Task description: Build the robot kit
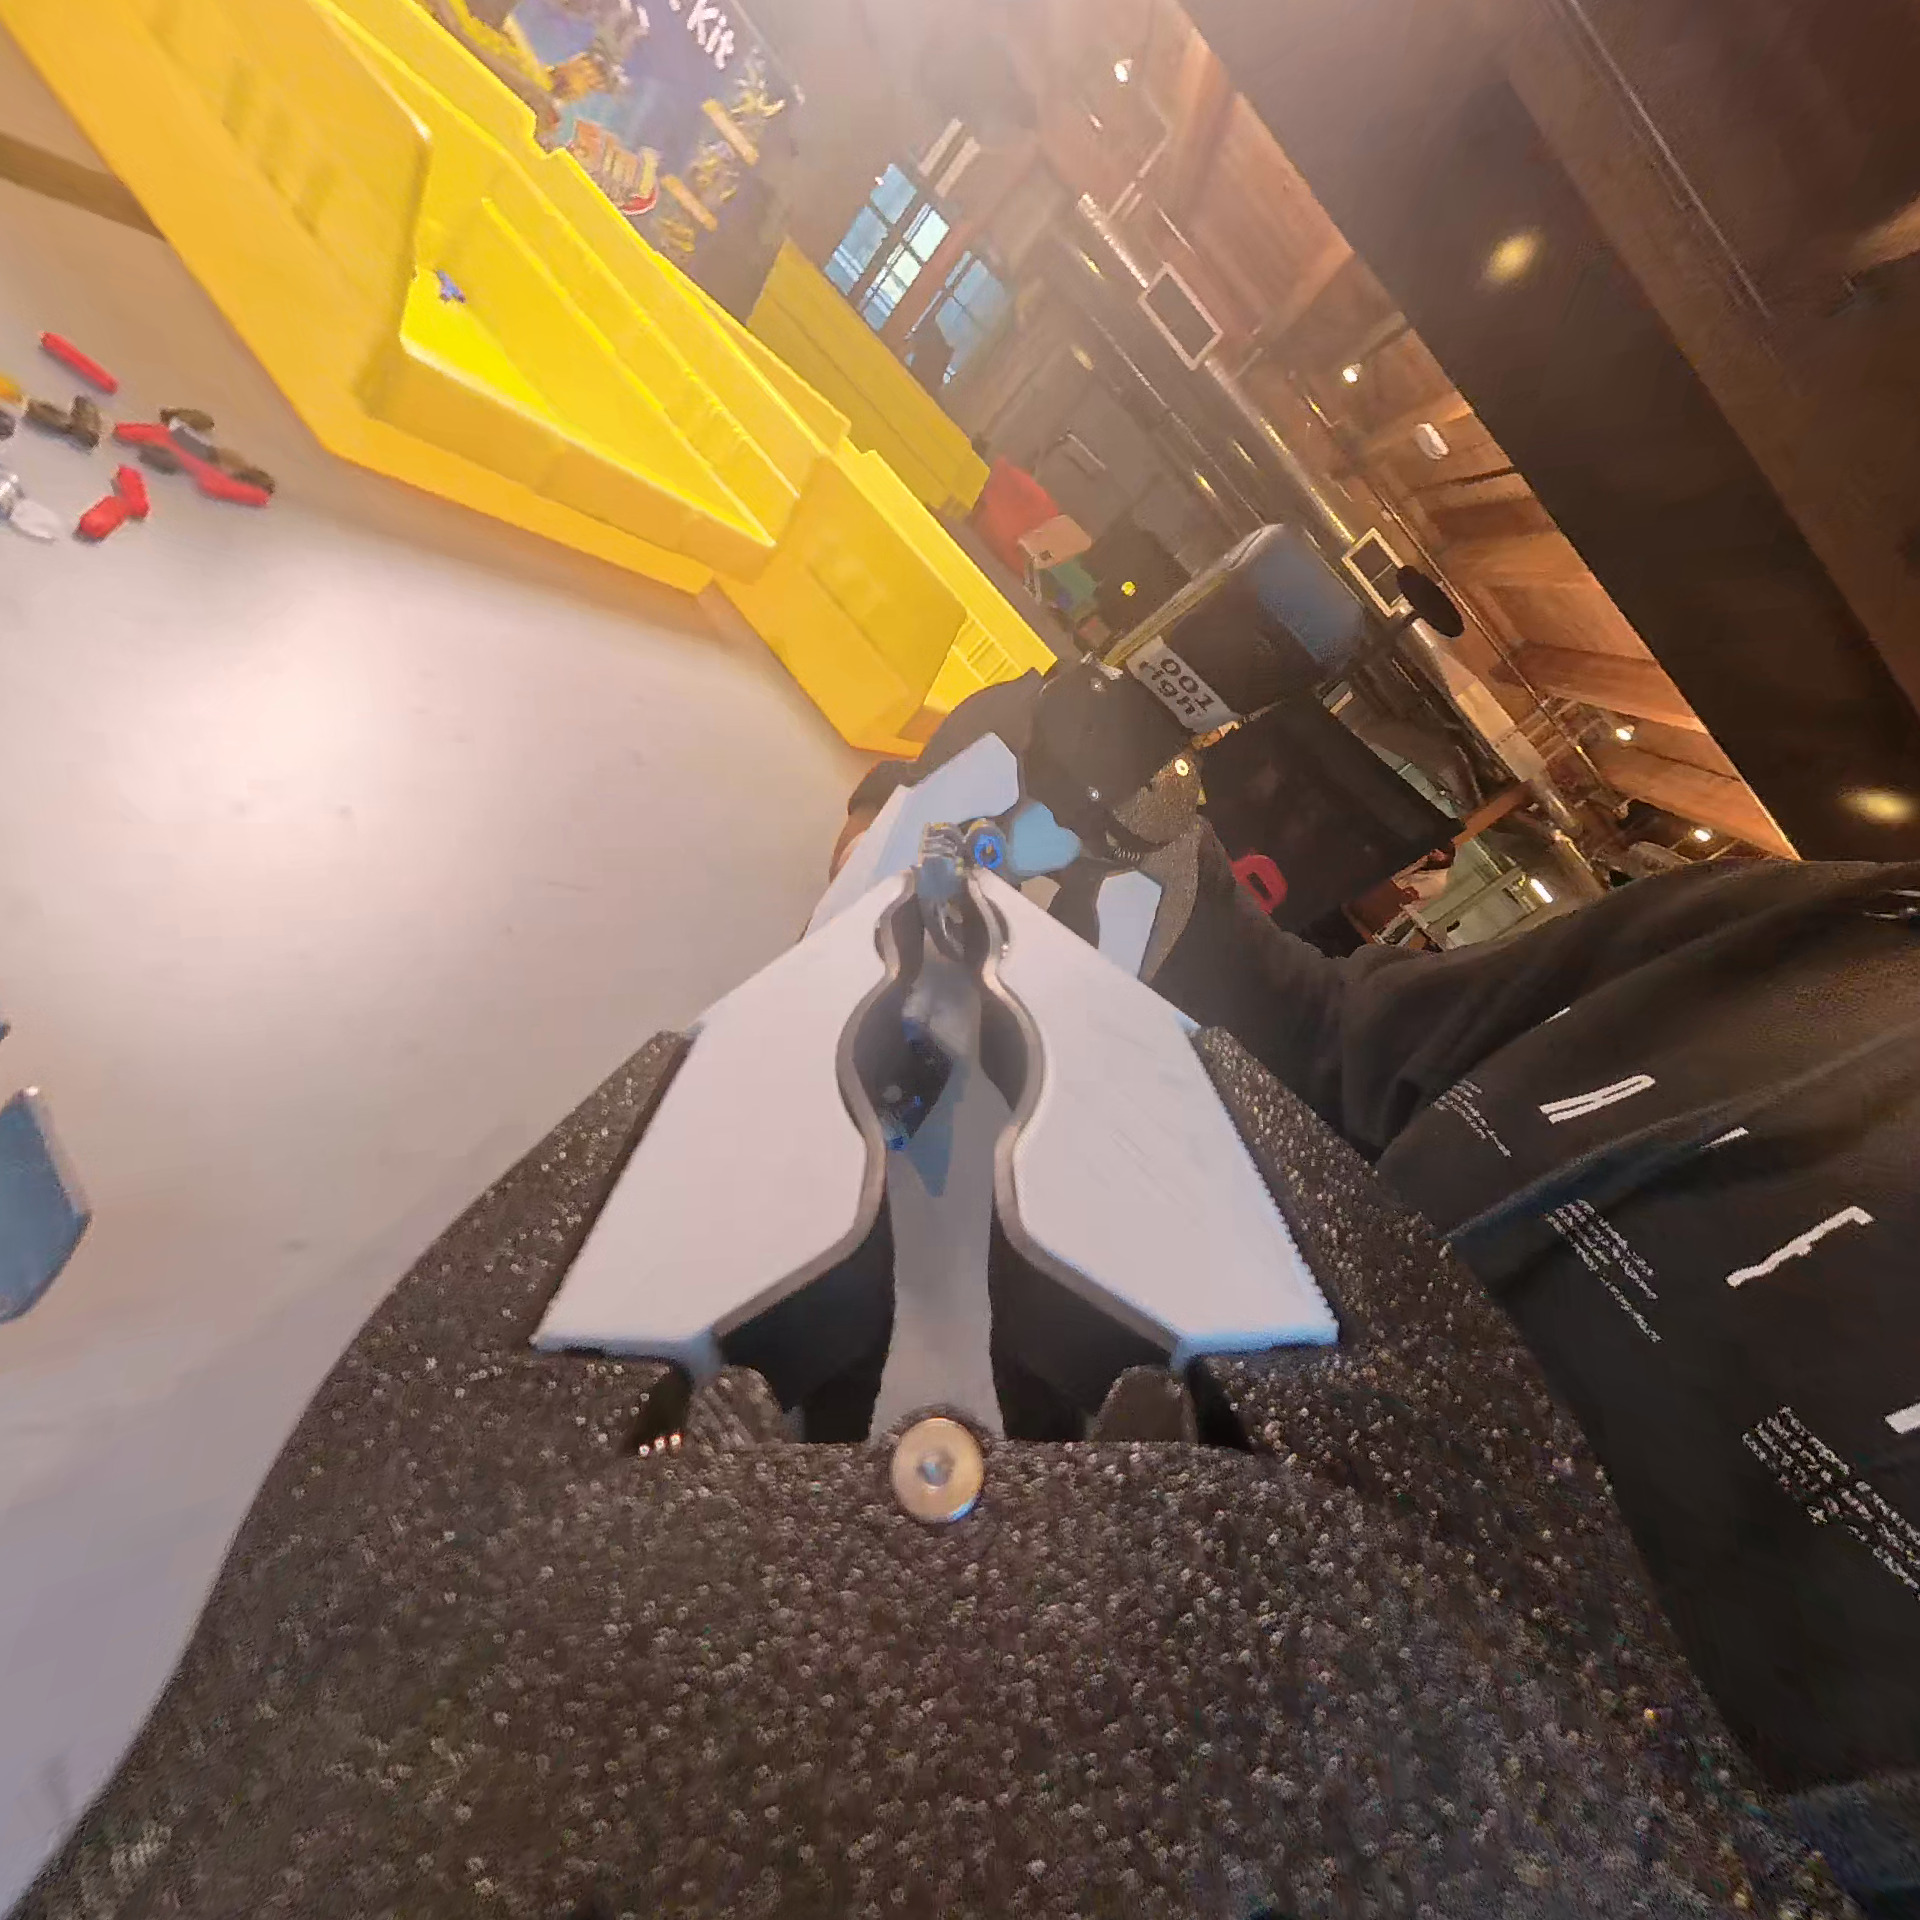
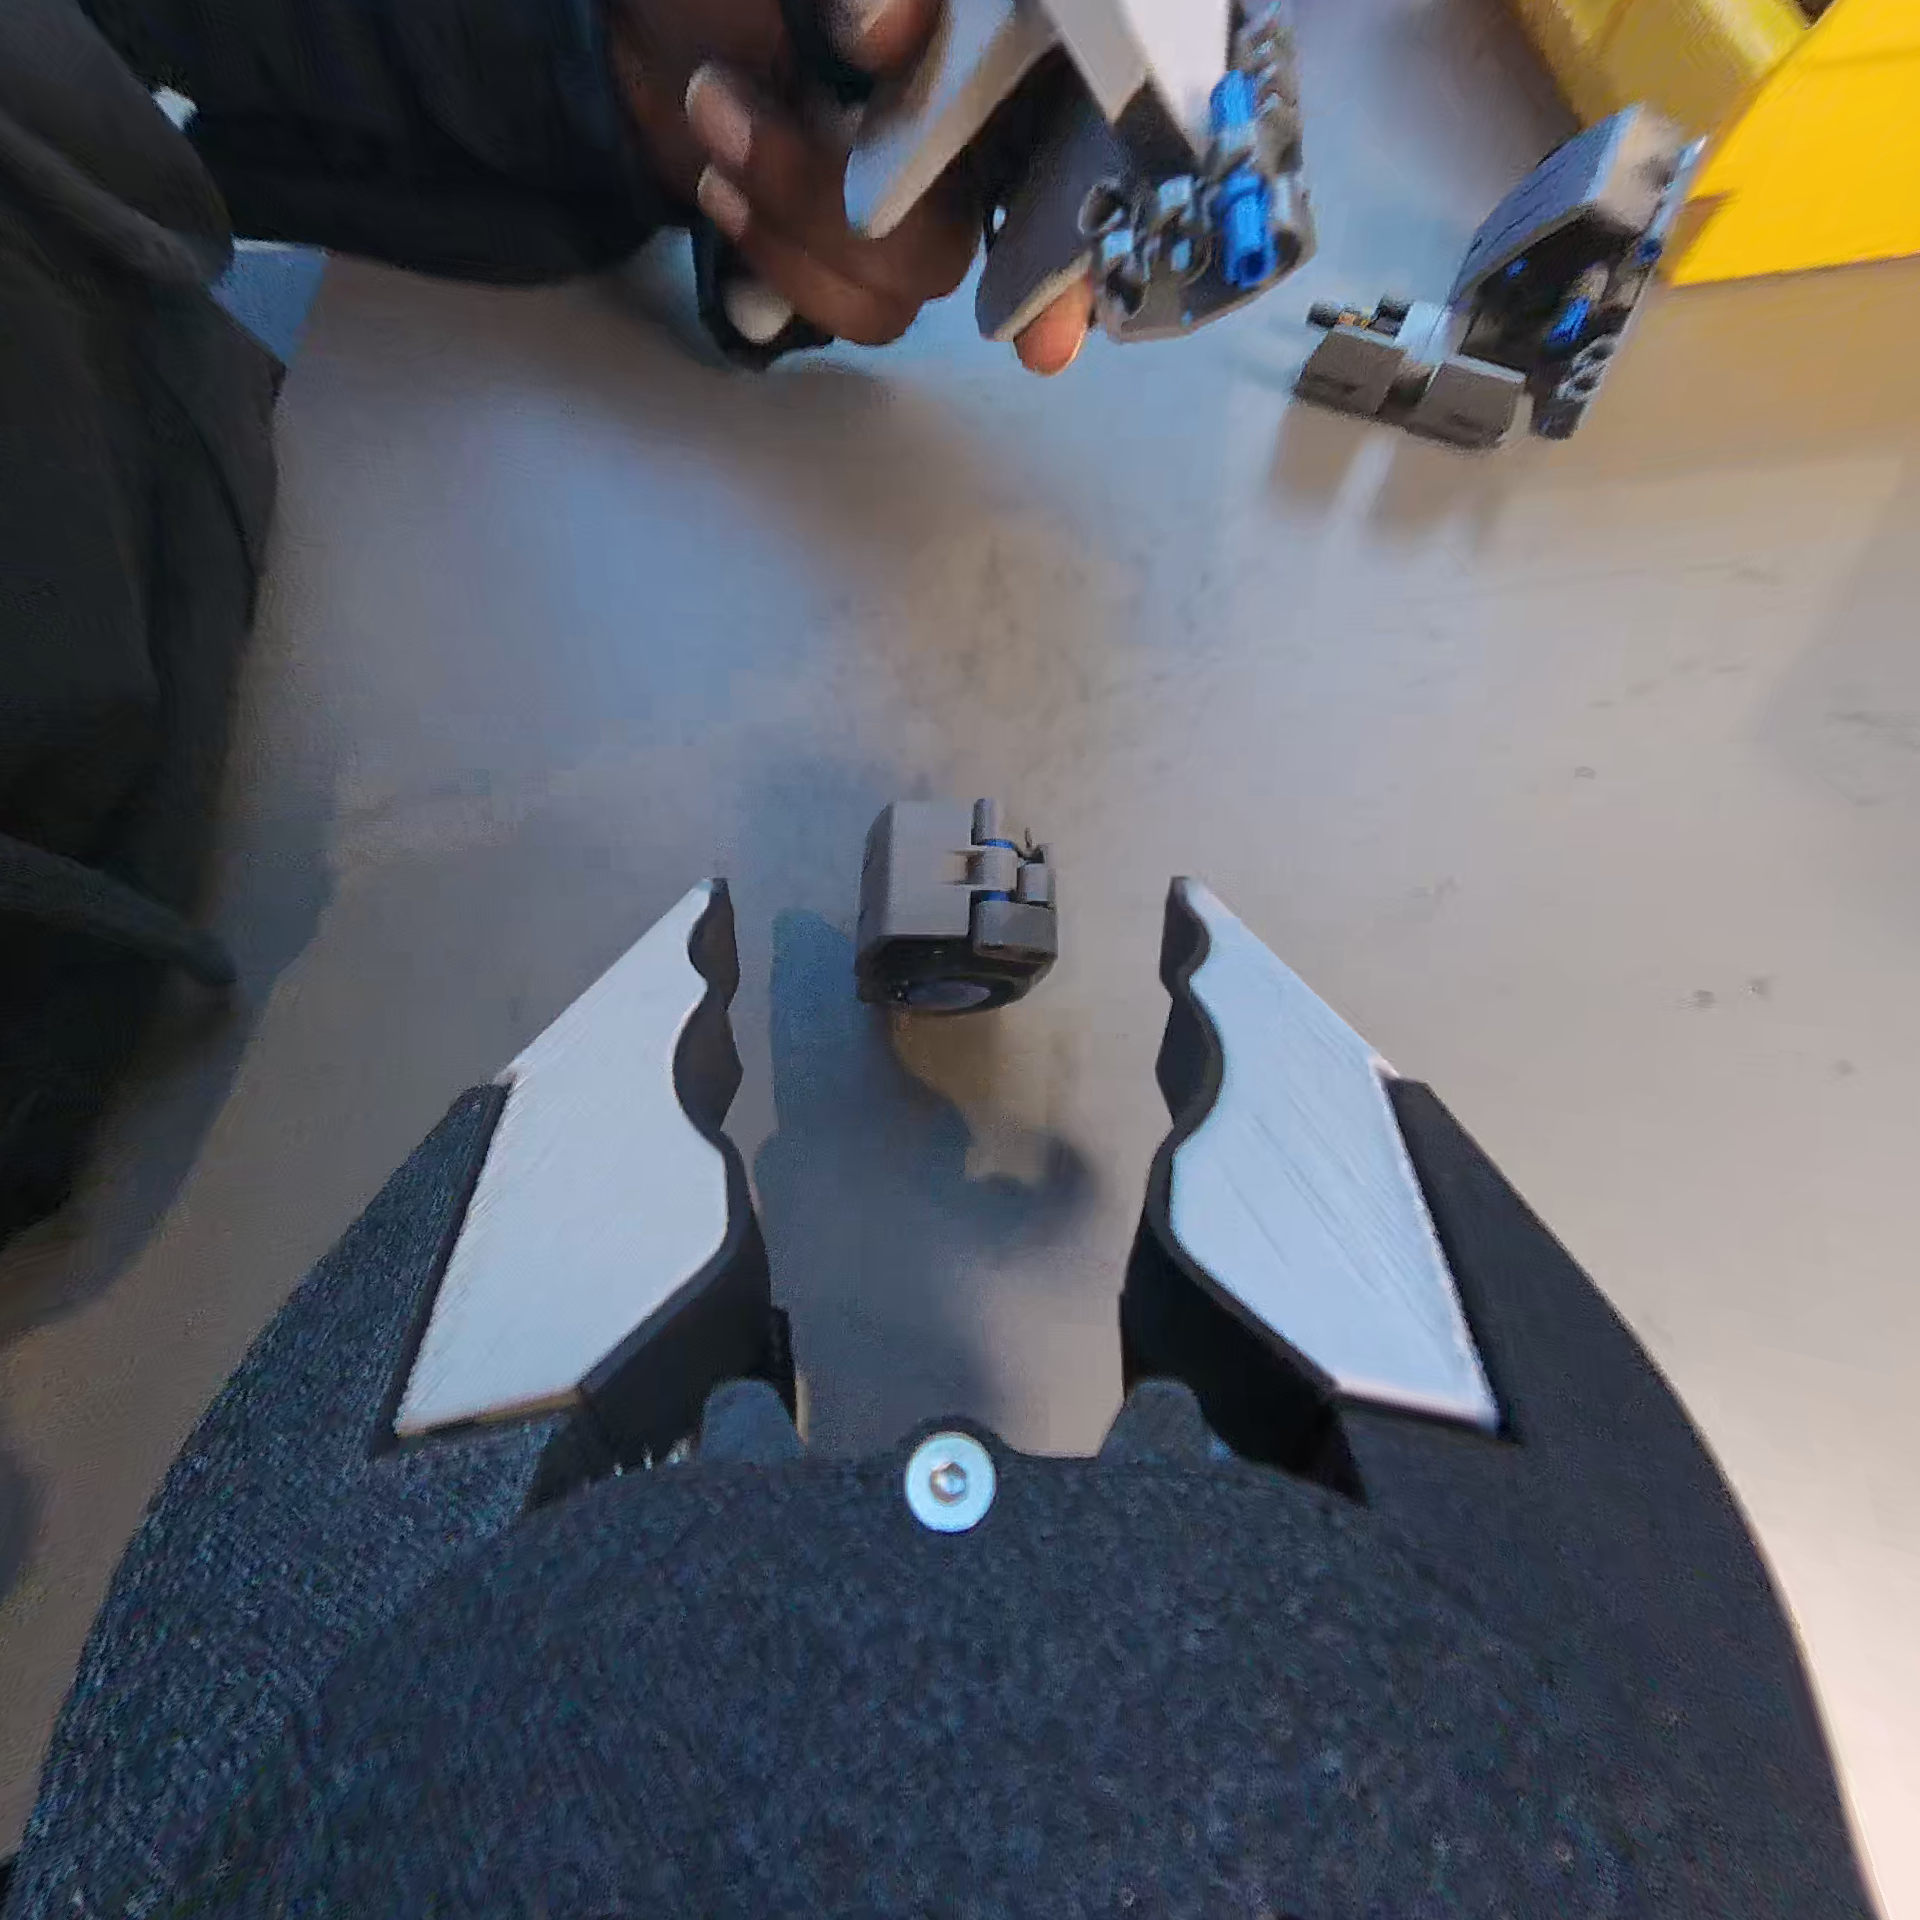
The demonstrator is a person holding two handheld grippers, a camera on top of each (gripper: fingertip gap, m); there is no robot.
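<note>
My left gripper [image 1: 948, 883] is shut on a grey and blue brick assembly [image 1: 928, 1049], which runs between its fingers and sticks out past the tips. In the right wrist view, the left gripper [image 2: 1081, 197] is at the top with the assembly [image 2: 1205, 229] in it, and a hand [image 2: 810, 208] holds it above the table. My right gripper [image 2: 945, 904] is open and low over the grey table [image 2: 1351, 779]. A small grey block with a blue pin [image 2: 956, 914] lies on the table between its fingertips, touching neither finger.
A second grey and blue assembly [image 2: 1496, 312] lies at the far right by a yellow box [image 2: 1818, 135]. Yellow trays [image 1: 540, 343], a colourful box [image 1: 644, 125] and several loose red and black pieces [image 1: 166, 457] sit to the left. A black sleeve [image 1: 1662, 1143] is on the right. The left gripper's tips are roughly 10 cm from the right gripper's.
</note>
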